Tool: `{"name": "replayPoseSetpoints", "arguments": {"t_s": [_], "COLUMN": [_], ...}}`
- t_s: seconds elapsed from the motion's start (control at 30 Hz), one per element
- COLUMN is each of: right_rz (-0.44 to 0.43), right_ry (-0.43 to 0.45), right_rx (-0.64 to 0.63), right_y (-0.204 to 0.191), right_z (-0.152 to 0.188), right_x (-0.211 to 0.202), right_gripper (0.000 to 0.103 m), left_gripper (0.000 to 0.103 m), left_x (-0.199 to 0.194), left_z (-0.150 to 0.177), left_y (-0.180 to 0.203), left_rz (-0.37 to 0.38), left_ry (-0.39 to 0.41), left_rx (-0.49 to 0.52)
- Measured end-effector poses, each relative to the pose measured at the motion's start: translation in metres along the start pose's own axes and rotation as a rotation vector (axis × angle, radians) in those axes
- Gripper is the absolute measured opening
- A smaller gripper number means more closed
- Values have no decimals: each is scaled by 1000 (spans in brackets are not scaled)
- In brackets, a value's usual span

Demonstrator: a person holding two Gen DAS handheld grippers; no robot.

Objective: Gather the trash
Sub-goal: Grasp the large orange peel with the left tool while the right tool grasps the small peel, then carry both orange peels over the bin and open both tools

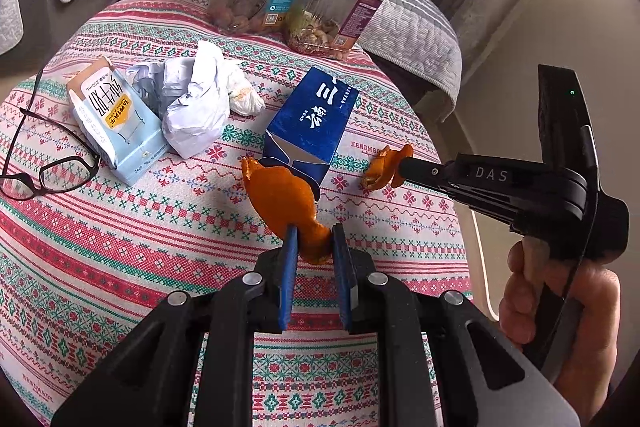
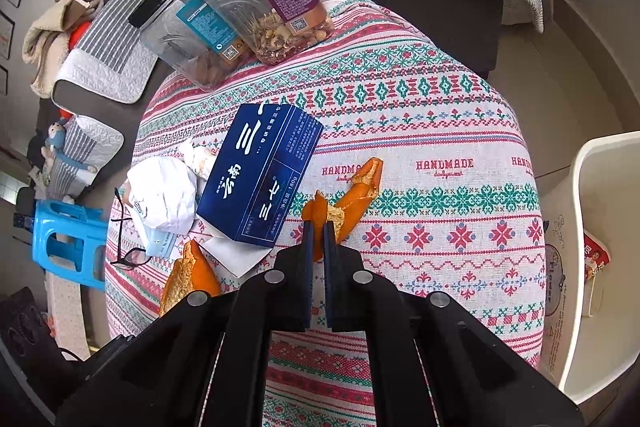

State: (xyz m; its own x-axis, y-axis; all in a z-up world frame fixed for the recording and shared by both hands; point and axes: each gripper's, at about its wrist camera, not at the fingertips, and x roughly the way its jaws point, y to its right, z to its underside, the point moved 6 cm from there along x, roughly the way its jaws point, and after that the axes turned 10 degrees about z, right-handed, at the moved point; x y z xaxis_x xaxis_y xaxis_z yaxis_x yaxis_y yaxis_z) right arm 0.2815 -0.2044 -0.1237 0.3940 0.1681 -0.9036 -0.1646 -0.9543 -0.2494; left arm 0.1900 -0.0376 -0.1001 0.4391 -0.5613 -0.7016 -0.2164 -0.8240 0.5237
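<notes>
Orange peel fills both grips above a table under a patterned tablecloth [image 1: 120,247]. The left gripper [image 1: 314,239] has its blue pads clamped on the narrow end of a broad orange peel [image 1: 280,199], which rises ahead of the fingertips. Beyond that peel lies a dark blue box [image 1: 310,125], and further to the gripper's left a crumpled white paper [image 1: 196,107], a pale milk carton [image 1: 116,123] and a pair of glasses [image 1: 48,167]. This view alone shows a hand [image 1: 560,311] holding the right gripper [image 1: 394,167] from the side, a smaller curled peel [image 1: 380,167] at its tip.

The right wrist camera shows that second grip closely: pads drawn almost together on the strip of peel [image 2: 344,203], which stretches away ahead and to the right. Only this view takes in a white bin [image 2: 592,227] off the table's edge at far right and a blue stool [image 2: 68,239] at far left. Two clear jars [image 2: 224,7] with black lids stand at the table's far end.
</notes>
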Motion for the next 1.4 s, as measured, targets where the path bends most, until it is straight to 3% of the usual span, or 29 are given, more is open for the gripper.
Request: {"name": "replayPoseSetpoints", "arguments": {"t_s": [0.27,0.67,0.9,1.17,1.23,1.27,1.3,1.33,1.4], "right_rz": [-11,80,150,197,232,254,262,269,282], "right_ry": [28,110,109,76,43,33,30,33,46], "right_rx": [24,150,212,254,258,270,282,291,287], "right_y": [24,140,196,228,234,239,242,245,243], "right_z": [-3,-7,4,15,19,21,22,23,20], "right_x": [-35,-112,-129,-128,-123,-120,-118,-118,-120], "right_gripper": [3,3,3,4,8,21,41,51,51], "left_gripper": [17,17,17,21,31,47,52,52,52], "left_x": [7,65,109,145,151,154,153,151,147], "left_z": [-2,21,46,61,67,66,66,66,65], "left_y": [35,174,227,247,252,252,252,252,249], "left_rz": [73,311,377,393,393,384,380,383,375], "left_ry": [-9,-93,-183,-257,-276,-275,-262,-255,-250], "left_rx": [23,166,224,246,244,242,246,253,252]}}
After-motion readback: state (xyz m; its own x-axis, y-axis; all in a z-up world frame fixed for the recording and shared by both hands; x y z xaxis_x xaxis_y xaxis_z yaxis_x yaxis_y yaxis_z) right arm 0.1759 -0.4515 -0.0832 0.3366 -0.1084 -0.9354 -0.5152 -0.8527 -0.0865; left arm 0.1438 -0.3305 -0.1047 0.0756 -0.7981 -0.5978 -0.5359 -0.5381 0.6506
